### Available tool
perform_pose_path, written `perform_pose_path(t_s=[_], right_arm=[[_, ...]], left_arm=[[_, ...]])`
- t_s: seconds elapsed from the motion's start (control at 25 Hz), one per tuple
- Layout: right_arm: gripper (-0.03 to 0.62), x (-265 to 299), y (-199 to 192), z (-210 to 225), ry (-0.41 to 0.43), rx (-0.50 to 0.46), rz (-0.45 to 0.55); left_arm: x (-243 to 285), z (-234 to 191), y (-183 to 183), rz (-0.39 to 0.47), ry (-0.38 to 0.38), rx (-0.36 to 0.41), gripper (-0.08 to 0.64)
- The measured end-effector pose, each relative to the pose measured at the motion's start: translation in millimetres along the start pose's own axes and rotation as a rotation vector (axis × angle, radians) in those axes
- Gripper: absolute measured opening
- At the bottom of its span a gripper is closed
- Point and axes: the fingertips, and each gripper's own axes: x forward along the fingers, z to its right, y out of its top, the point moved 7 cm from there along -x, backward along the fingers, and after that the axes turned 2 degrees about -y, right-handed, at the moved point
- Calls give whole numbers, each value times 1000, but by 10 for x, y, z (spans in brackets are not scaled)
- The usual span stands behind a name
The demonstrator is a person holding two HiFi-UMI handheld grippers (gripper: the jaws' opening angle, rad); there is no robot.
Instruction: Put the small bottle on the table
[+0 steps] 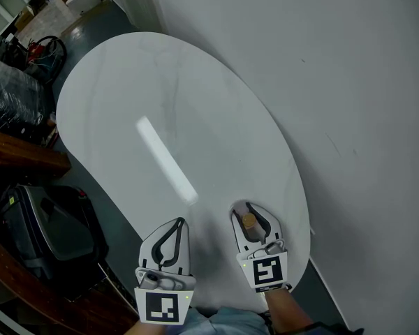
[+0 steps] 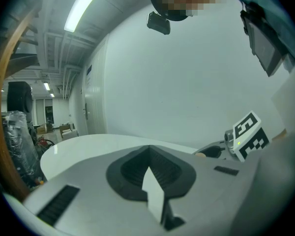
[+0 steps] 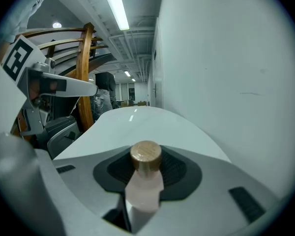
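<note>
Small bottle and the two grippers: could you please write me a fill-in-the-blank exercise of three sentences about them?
1. The small bottle is held between the jaws of the ____ gripper.
2. The jaws of the left gripper are together and hold ____.
3. The top of the table is ____ in colour.
Missing words: right; nothing; white.

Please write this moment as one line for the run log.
right gripper: grips small bottle over table | left gripper: empty, shut
</note>
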Motion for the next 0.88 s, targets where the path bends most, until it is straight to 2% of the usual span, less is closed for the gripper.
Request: perform_pose_path(t_s=[0.16,0.28,0.44,0.52,0.64,0.88], right_arm=[[124,15,-50,-9,-1,16,-23],[126,33,-57,-6,5,67,-40],[138,14,133,-8,-13,129,20],[138,-15,290,-4,-22,110,72],[137,-63,413,0,1,31,138],[75,-224,725,-154,57,23,202]], left_arm=[[-46,-9,5,12,11,-2,0],[-75,-14,29,30,21,9,0],[-161,-26,62,50,39,0,0],[-222,-38,87,68,52,0,0],[-275,-41,153,112,74,19,0],[-412,-61,338,194,104,22,0]])
